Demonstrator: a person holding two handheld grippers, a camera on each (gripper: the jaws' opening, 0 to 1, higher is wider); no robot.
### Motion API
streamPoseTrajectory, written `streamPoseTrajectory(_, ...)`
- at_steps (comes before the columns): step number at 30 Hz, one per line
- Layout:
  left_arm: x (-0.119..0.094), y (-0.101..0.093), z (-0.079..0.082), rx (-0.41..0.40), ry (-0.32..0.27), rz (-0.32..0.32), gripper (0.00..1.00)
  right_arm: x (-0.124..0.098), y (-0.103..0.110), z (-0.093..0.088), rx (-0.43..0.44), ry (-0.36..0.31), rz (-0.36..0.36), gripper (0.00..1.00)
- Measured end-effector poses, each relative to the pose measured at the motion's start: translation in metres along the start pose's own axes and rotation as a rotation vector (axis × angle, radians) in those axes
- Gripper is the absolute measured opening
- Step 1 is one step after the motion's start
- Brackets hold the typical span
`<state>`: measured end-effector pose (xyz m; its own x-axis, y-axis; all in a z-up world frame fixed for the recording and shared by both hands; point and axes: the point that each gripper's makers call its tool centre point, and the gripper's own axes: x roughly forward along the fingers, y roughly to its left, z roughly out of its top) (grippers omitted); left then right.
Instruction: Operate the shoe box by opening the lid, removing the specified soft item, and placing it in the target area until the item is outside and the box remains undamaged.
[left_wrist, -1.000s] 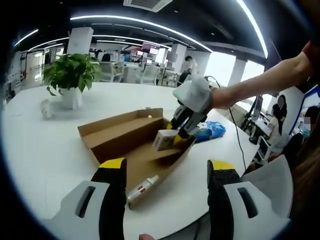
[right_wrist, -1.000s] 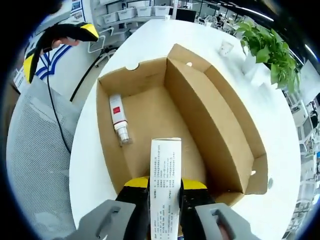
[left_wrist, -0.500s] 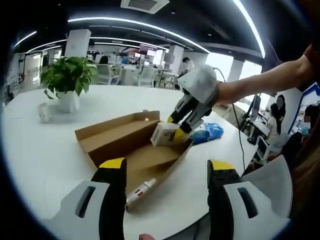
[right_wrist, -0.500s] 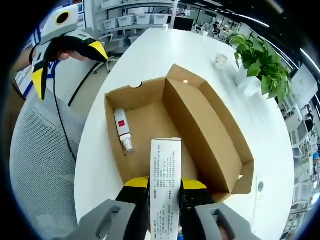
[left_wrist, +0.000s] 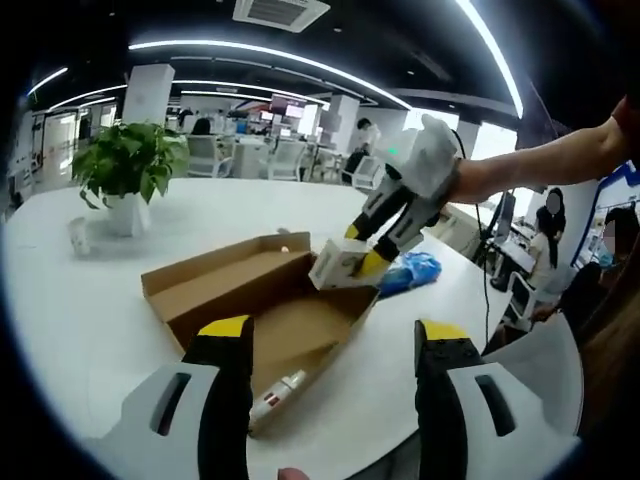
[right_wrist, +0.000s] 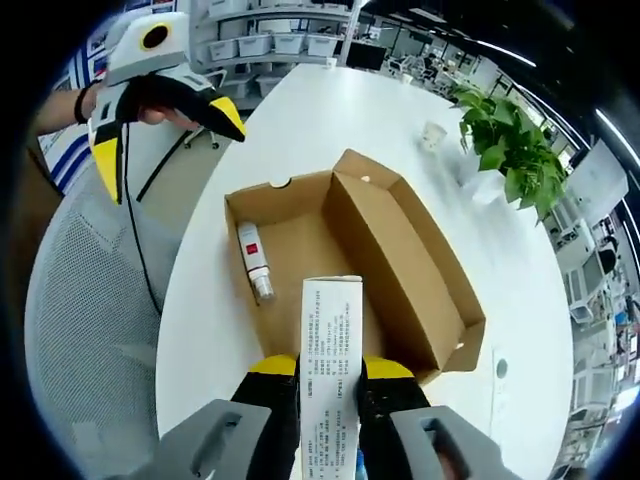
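An open cardboard shoe box (left_wrist: 250, 300) (right_wrist: 400, 270) lies on the white round table (left_wrist: 80, 310), its lid folded back. A white and red tube (left_wrist: 278, 390) (right_wrist: 255, 263) rests on the box floor. My right gripper (right_wrist: 330, 372) (left_wrist: 362, 258) is shut on a white printed carton (right_wrist: 331, 370) (left_wrist: 338, 266) and holds it in the air above the box's far end. My left gripper (left_wrist: 333, 335) stands open near the box's front edge, with nothing between its jaws; it appears at the upper left (right_wrist: 165, 100), in a person's hand.
A potted green plant (left_wrist: 125, 170) (right_wrist: 510, 150) and a small paper cup (left_wrist: 78, 235) (right_wrist: 433, 133) stand on the table's far side. A blue bag (left_wrist: 412, 268) lies beside the box. A grey mesh chair (right_wrist: 85, 330) sits by the table edge.
My right gripper has lifted the white carton up and out of the box. The box looks smaller in the right gripper view. My left gripper has stayed open and roughly in place.
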<state>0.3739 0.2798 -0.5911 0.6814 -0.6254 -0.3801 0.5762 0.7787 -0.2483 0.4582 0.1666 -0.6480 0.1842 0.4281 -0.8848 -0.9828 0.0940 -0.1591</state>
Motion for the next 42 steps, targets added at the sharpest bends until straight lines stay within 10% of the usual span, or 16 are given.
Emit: streamPoseTrajectory(42, 0.051, -0.045, -0.005, 0.041, 0.086, -0.107, 0.65, -0.054, 0.026, -0.16, 0.229, 0.051, -0.075, 0.17)
